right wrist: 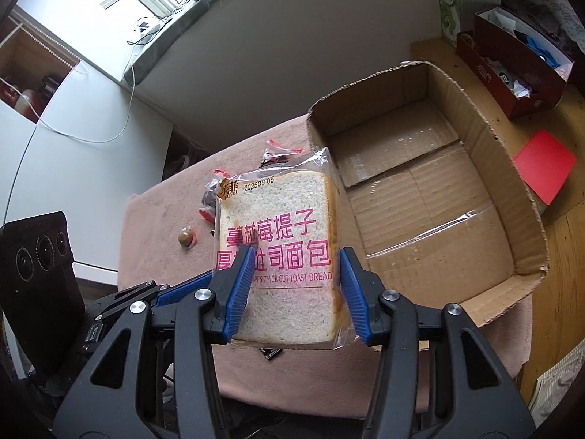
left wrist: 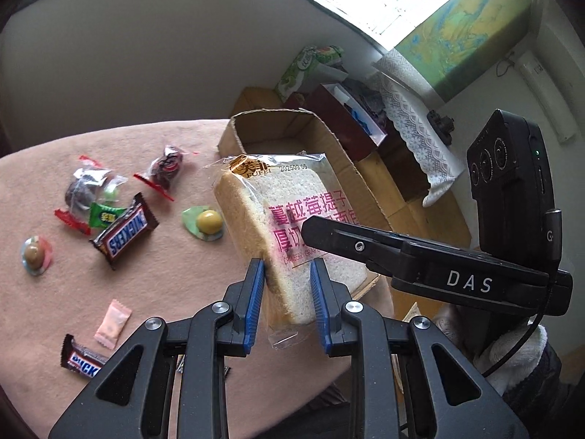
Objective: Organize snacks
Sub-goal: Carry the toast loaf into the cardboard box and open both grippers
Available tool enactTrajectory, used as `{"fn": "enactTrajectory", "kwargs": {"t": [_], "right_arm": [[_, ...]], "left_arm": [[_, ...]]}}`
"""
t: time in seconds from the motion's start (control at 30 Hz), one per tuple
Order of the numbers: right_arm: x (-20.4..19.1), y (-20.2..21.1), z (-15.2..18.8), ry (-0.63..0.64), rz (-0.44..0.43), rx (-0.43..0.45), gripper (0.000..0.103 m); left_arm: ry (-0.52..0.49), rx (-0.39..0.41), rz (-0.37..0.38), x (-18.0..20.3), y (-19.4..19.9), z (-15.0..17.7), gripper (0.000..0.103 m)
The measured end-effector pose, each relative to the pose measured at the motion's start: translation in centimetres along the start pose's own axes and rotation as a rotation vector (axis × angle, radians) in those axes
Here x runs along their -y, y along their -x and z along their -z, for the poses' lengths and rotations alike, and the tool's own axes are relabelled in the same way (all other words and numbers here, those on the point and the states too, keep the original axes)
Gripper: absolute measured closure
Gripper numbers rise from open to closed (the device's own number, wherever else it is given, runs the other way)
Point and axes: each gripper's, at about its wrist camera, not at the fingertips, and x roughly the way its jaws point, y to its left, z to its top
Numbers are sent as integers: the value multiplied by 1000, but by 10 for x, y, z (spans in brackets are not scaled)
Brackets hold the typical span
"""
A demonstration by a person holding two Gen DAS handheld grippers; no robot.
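Note:
A wrapped slice of toast bread (left wrist: 292, 197) (right wrist: 278, 205) with pink lettering hangs above the pink table (left wrist: 153, 285). My left gripper (left wrist: 287, 285) is shut on its lower part, across the slice's thickness. My right gripper (right wrist: 296, 278) is shut on the same slice across its width; one of its black fingers (left wrist: 365, 245) crosses the bread's face. An empty cardboard box (left wrist: 329, 135) (right wrist: 420, 201) stands just behind the bread. Loose on the cloth lie a Snickers bar (left wrist: 126, 232), a second one (left wrist: 82, 360), a pink candy (left wrist: 113, 323) and a jelly cup (left wrist: 206, 221).
More wrapped sweets (left wrist: 166, 164) and another jelly cup (left wrist: 34, 256) lie at the left of the table. A dark red box of clutter (right wrist: 512, 73) and a red card (right wrist: 544, 164) sit on the wooden surface beyond the cardboard box. A white-gloved hand (left wrist: 512, 358) holds the right gripper.

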Motion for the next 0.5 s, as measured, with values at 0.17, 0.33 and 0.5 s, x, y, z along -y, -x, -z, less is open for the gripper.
{"fn": "enactTrajectory", "kwargs": {"t": [0.17,0.33,0.5], "right_arm": [[31,15,-6,-38,31,28,53],[63,23,-12,-68,61,40,53],[89,22,-17,-80,89,37,53]], "left_arm": [[-49,-20,22,21,-20,-11,80],[-91,-38,34,44,-44,-17,80],[-110,-57,36,59,-66,-20,80]]}}
